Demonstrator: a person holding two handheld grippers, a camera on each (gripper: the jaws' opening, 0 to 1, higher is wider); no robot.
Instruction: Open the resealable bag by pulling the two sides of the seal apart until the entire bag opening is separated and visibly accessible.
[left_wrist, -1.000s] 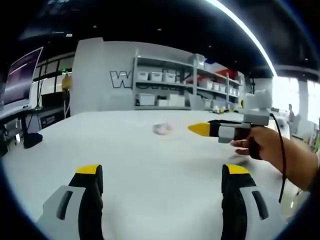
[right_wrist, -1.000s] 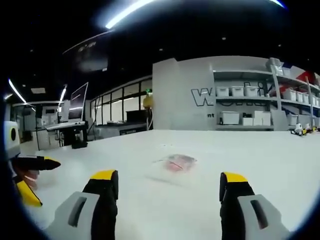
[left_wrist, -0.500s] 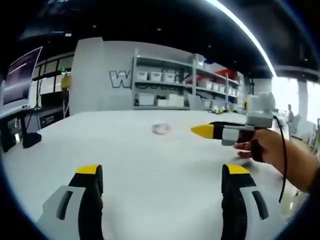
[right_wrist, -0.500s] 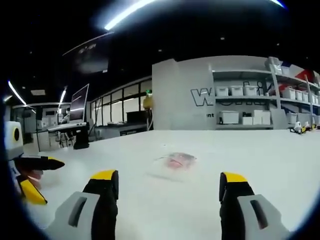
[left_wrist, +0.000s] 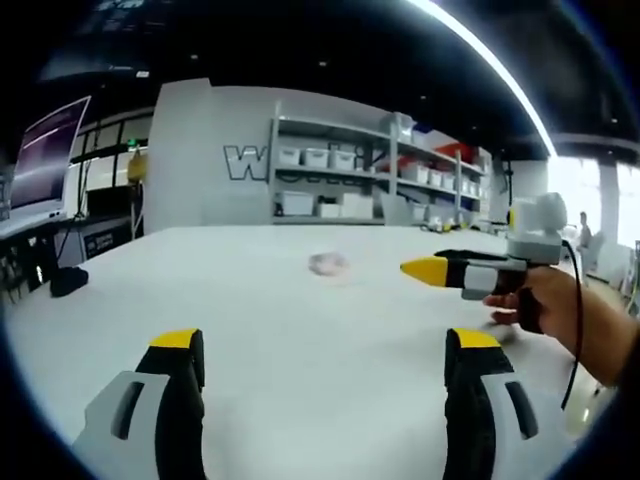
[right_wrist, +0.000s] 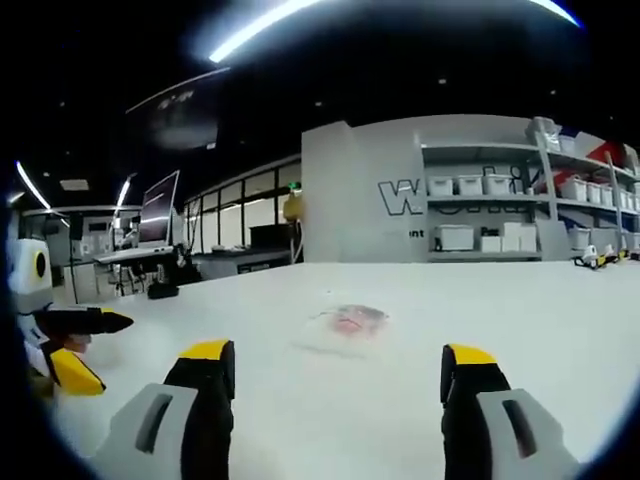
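Note:
A clear resealable bag (right_wrist: 345, 325) with something pink inside lies flat on the white table (right_wrist: 400, 400), ahead of my right gripper (right_wrist: 340, 375), which stands open and apart from it. In the left gripper view the same bag (left_wrist: 327, 264) is a small pale shape far out on the table (left_wrist: 300, 340). My left gripper (left_wrist: 325, 355) is open with nothing between its yellow-tipped fingers. The right gripper (left_wrist: 425, 269) comes in from the right, held by a hand (left_wrist: 545, 300). The left gripper (right_wrist: 75, 345) shows at the left edge of the right gripper view, its jaws apart.
Shelves (left_wrist: 350, 185) with white bins stand against the far wall. A monitor (left_wrist: 45, 160) and a dark desk (left_wrist: 50, 240) are at the left, with a small dark object (left_wrist: 68, 282) on the table near them. A cable (left_wrist: 575, 330) hangs from the right gripper.
Both views have shifted slightly with the hands. In the left gripper view the right gripper has drifted a little to the right. The bag lies where it was.

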